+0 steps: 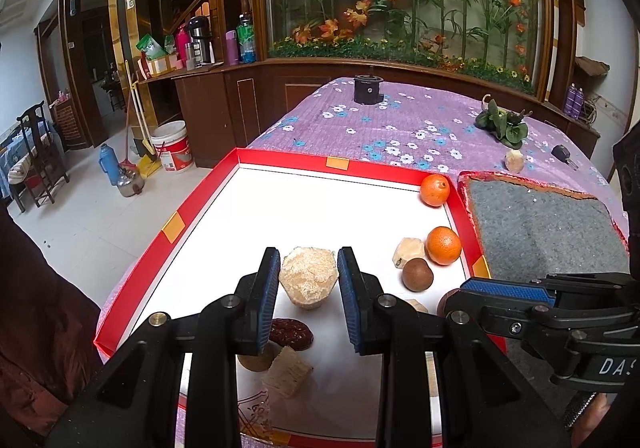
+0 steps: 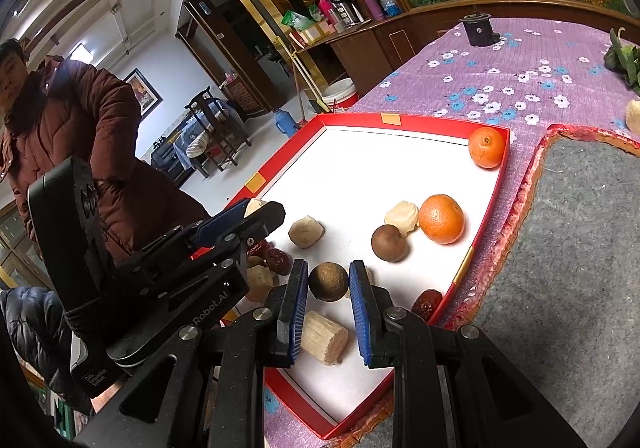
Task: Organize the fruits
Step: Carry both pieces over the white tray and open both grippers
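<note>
A red-rimmed white tray [image 1: 280, 162] [image 2: 352, 120] holds two oranges [image 1: 443, 245] [image 2: 441, 218], brown round fruits, pale sugarcane chunks and red dates [image 1: 291, 333]. My left gripper [image 1: 309, 280] is open with its blue pads either side of a large pale chunk [image 1: 308, 276], and I cannot tell if they touch it. My right gripper [image 2: 329, 284] has its pads against a brown round fruit [image 2: 328, 282] near the tray's front. A cane piece [image 2: 323, 337] lies under the right gripper. The second orange [image 1: 435, 190] [image 2: 486, 147] sits in the far right corner.
A grey felt mat [image 1: 540, 228] [image 2: 580, 248] lies right of the tray on the purple flowered tablecloth [image 1: 380, 120]. A black cylinder [image 1: 368, 88], a green leafy item [image 1: 502, 124], a pale chunk [image 1: 514, 160] and a key lie farther back. A person in a brown jacket [image 2: 80, 120] stands left.
</note>
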